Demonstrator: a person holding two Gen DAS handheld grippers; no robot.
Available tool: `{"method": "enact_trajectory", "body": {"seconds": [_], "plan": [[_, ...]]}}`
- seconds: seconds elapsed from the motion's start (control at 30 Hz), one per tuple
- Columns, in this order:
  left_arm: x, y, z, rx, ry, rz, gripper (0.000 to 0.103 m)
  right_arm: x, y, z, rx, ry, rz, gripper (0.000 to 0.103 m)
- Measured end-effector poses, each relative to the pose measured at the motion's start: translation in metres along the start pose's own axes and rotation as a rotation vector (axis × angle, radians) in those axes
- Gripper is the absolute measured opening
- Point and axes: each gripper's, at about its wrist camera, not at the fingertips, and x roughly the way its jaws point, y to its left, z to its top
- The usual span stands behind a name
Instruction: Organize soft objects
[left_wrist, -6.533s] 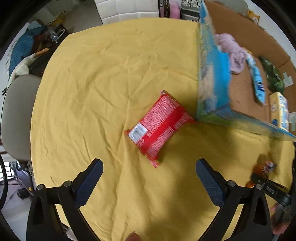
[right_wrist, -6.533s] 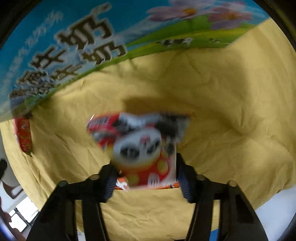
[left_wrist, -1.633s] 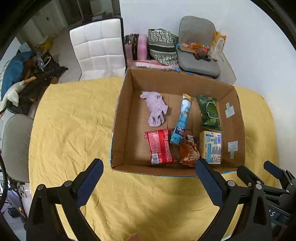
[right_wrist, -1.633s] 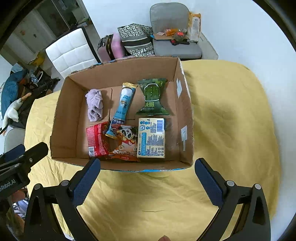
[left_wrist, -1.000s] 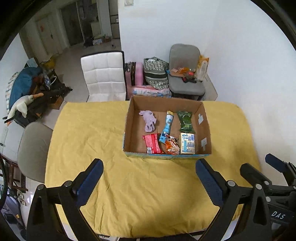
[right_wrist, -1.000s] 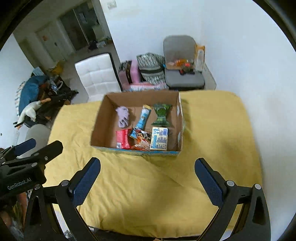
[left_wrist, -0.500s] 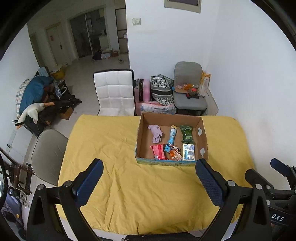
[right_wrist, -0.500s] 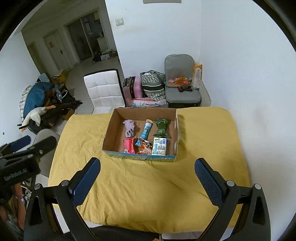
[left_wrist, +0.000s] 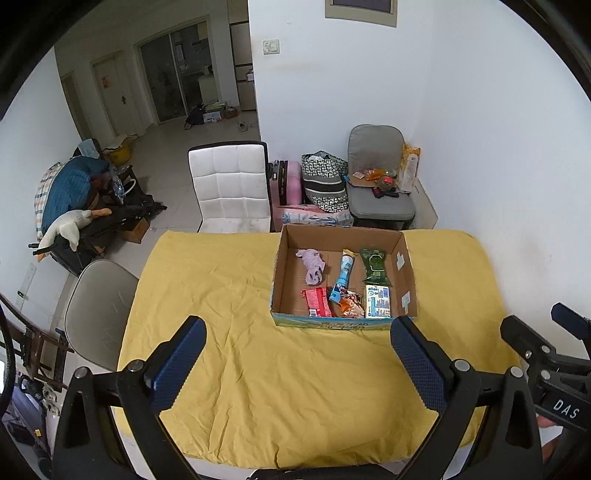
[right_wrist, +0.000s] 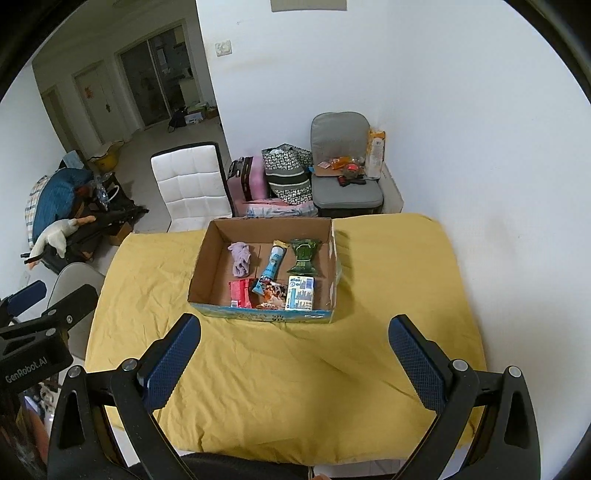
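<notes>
A cardboard box (left_wrist: 409, 266) (right_wrist: 202, 261) stands on the yellow-covered table (left_wrist: 221, 280) (right_wrist: 388, 273). Inside lie a purple cloth (left_wrist: 313, 264) (right_wrist: 241, 258), a blue tube pack (left_wrist: 343, 272) (right_wrist: 272, 264), a green pack (left_wrist: 375, 265) (right_wrist: 304, 257), a red pack (left_wrist: 316, 301) (right_wrist: 240, 292), an orange snack bag (left_wrist: 349, 305) (right_wrist: 272, 294) and a pale tissue pack (left_wrist: 377, 301) (right_wrist: 300, 292). My left gripper (left_wrist: 297, 363) and right gripper (right_wrist: 293, 360) are open and empty, high above the table's near edge, far from the box.
A white chair (left_wrist: 231, 186) stands behind the table, a beige chair (left_wrist: 99, 314) at its left. A grey chair (left_wrist: 378, 184) with clutter, bags and a pink case (left_wrist: 286, 182) sit by the wall. Piled items lie at far left.
Both grippers have pulled up and back from the box, which now looks smaller. All packs lie inside the box; earlier the red pack lay on the table and the right gripper held the snack bag.
</notes>
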Motion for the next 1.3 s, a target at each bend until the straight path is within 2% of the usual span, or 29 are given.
{"method": "enact_trajectory", "body": {"seconds": [1.3], "plan": [[-0.0086, 0.0054, -0.0003, -0.023, -0.011, -0.008, 0.102, -0.0057, -0.0025, 0.0046, 0.007, -0.041, -0.011, 0.103]]}}
